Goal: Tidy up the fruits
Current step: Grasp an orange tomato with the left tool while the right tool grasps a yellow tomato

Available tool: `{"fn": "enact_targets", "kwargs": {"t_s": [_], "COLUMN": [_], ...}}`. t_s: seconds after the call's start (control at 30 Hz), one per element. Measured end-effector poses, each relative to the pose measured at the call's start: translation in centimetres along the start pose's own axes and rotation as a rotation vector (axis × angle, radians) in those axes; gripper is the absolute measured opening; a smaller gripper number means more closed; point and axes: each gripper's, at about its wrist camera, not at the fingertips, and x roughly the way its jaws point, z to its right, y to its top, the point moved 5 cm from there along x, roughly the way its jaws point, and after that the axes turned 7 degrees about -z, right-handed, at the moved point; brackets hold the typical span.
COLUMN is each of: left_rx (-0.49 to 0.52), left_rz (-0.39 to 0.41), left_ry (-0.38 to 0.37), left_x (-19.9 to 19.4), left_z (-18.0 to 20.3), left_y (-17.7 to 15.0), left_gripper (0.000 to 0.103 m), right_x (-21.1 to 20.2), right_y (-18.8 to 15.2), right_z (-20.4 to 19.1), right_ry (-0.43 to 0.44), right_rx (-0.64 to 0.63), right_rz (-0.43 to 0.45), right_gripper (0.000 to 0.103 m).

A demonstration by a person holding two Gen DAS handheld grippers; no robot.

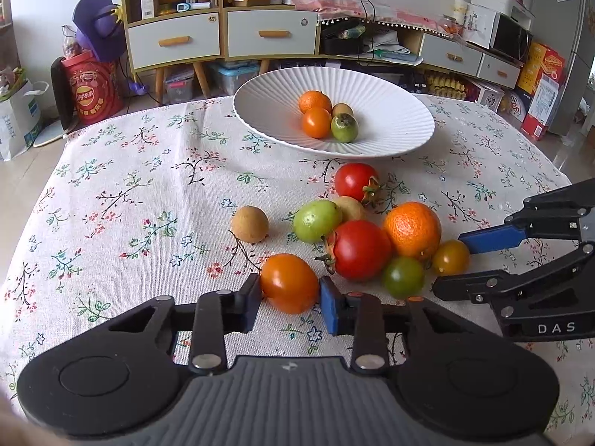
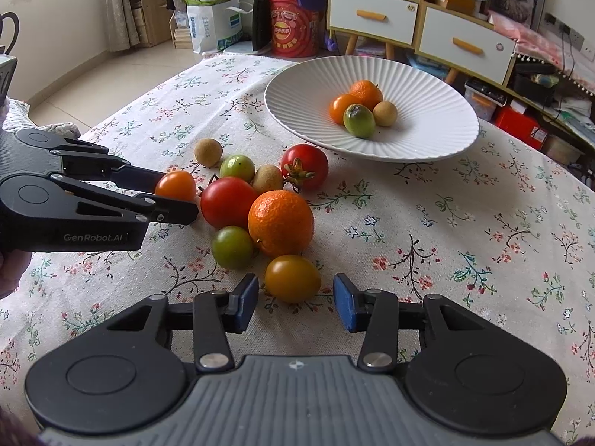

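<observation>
- Between the pads of the left gripper (image 1: 289, 299), an orange tomato (image 1: 289, 283) sits on the floral tablecloth (image 1: 130, 193); both blue pads press its sides, so the jaws are clamped on it at its widest part
- That fruit looks smooth, glossy and thin-skinned: light, a little slippery, and likely to bruise or split under a hard squeeze, so a gentle hold across the middle seems best
- Between the fingers of the right gripper (image 2: 295, 299), a yellow-orange tomato (image 2: 292, 278) lies on the cloth; a gap shows on each side of it, so these jaws stand apart, bracketing the fruit without pressing it
- It is round and free to roll, so I judge the pads should meet it evenly at mid-height
- Just beyond the right gripper lies the loose cluster: a green tomato (image 2: 232, 246), a large orange (image 2: 280, 223) with rough peel that should grip well, two red tomatoes (image 2: 227, 202) with stems, another green fruit and small tan round fruits
- The cluster touches itself, so lifting one may nudge its neighbours
- Far ahead of both tools, the white ribbed plate (image 2: 427, 141) already holds four fruits near its middle; the rest wait on the cloth
</observation>
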Motion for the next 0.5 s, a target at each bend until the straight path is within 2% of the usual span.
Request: {"fn": "enact_targets", "kwargs": {"t_s": [0.2,0.27,0.5], "left_rx": [-0.003,-0.003,-0.001], "left_rz": [-0.005,-0.005,-0.005], "left_ry": [0.005,0.004,-0.005], "left_x": [0.02,0.00,-0.20], "left_z": [0.00,0.04,0.28], "left_y": [0.02,0.02,0.07], "left_gripper": [0.026,0.026,0.025], "right_x": [0.08,0.04,-0.32], "right_y": [0.21,0.22,0.36], "right_z": [-0.07,-0.15,-0.11], "right_ry": [0.009,0.010,0.013], "right_rx": [0.003,0.000,-0.008], "right_rz": [0.002,0.002,0.007], "right_gripper": [0.035,0.029,0.029]}}
